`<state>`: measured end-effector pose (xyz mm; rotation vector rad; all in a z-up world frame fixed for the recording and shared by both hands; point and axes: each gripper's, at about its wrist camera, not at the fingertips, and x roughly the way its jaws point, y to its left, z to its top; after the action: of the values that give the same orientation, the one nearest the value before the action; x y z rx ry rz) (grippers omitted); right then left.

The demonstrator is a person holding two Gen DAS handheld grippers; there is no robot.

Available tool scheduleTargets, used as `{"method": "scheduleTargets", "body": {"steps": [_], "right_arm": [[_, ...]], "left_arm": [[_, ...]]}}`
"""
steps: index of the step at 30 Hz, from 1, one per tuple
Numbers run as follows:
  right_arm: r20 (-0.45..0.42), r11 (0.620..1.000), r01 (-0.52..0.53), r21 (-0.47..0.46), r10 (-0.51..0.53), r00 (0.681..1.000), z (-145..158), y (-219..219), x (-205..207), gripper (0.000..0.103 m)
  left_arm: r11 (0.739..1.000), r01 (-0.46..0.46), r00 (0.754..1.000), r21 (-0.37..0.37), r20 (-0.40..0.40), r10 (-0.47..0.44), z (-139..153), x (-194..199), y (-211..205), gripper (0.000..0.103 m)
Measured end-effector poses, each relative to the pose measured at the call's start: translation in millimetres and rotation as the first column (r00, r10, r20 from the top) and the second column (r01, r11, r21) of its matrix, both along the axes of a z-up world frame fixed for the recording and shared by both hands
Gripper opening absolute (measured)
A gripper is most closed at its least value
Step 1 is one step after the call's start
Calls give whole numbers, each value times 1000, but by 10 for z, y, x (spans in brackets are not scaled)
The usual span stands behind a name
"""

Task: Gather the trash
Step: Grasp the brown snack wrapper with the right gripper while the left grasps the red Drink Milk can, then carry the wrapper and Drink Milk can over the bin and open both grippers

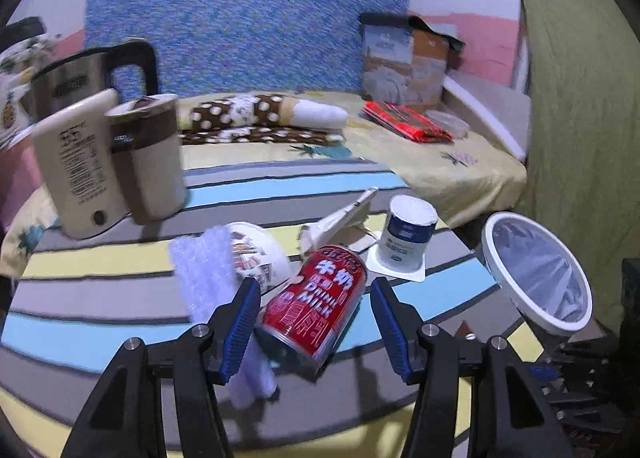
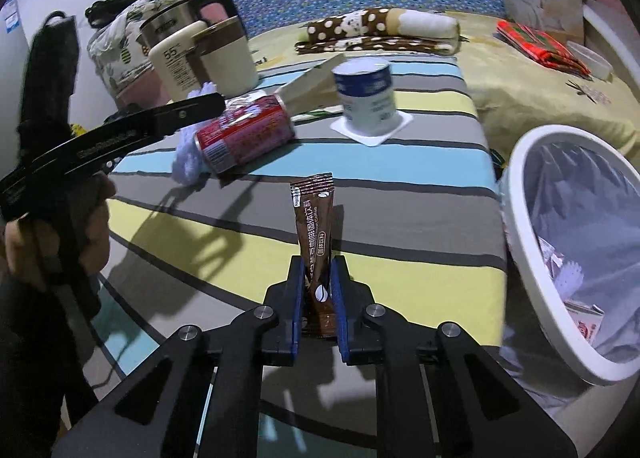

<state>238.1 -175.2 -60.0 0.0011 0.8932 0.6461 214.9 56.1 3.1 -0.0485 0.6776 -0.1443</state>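
The brown coffee sachet [image 2: 314, 234] stands upright between the blue pads of the right gripper [image 2: 318, 270], which is clamped on its lower half; the sachet is lifted clear of the striped cloth [image 2: 420, 270] covering the surface. By the look of it, the step in hand is carrying this one piece to the white bin [image 2: 520, 193], which stands just beside the surface's right edge with a clear liner and a few scraps already inside. The next move calls for swinging the sachet rightward over the rim and parting the jaws only once it hangs above the liner, since a light, flat packet could flutter onto the rim or floor.

The red milk can [image 1: 316, 298] lies on its side between the fingers of the left gripper [image 1: 316, 294], whose jaws stand apart and do not press on it; a white bubble-wrap piece [image 1: 204, 270] lies against the left finger. Closing on the can should follow, squarely across its round body lest it roll away.

Both tools point forward and downward at the surface. In the right view a hand [image 2: 24, 242] grasps the left tool's handle at the frame's left edge. Farther back sit an upturned yoghurt pot [image 1: 408, 234], a paper bowl [image 1: 260, 254] and a folded carton [image 1: 344, 221], all still to collect
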Motion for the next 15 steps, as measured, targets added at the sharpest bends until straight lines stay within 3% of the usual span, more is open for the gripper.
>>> {"method": "scheduleTargets", "body": {"steps": [3,15], "right_arm": [[-3,1000,17,6,-17,1000,-5,-55,41,16],[0,998,43,39,-43,999,-11,-197,85,16]], "left_arm": [[999,7,999,49,-36,-6,-101,134,-47,58],[994,59,992,97,-121,-47,-288,229,-266,64]]}}
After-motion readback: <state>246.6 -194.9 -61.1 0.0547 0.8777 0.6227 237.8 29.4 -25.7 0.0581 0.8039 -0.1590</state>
